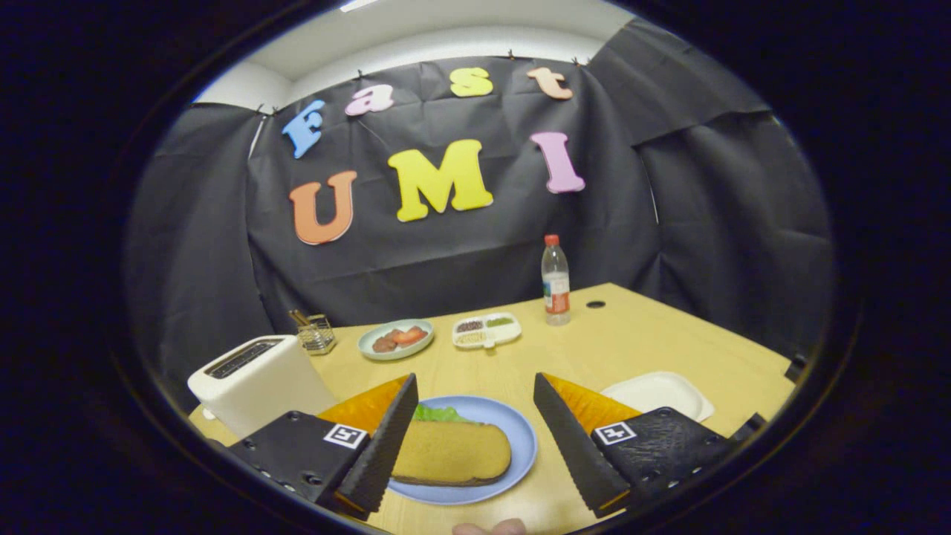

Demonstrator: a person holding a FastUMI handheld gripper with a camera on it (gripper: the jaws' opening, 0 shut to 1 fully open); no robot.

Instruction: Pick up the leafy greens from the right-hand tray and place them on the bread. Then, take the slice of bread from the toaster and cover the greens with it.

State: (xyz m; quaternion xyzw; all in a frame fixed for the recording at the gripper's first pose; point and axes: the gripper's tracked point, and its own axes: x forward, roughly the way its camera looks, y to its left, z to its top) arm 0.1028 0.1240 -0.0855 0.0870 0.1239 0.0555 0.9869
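A blue plate (520, 438) lies on the wooden table between my fingers. On it rests a slice of bread (452, 452), flat, with leafy greens (440, 414) peeking out from under its far edge. My gripper (475, 446) is open, hovering above the plate with its fingers apart on either side of the bread and touching nothing. The white toaster (256, 380) stands to the left, beyond the left finger; its slot looks dark. A white tray (657, 391) lies to the right, behind the right finger, and looks bare.
Further back stand a pale plate with red food pieces (396, 339), a white divided dish (487, 329), a wire holder (316, 332) and a clear bottle with a red cap (555, 281). A fingertip (490, 528) shows near the table's front edge.
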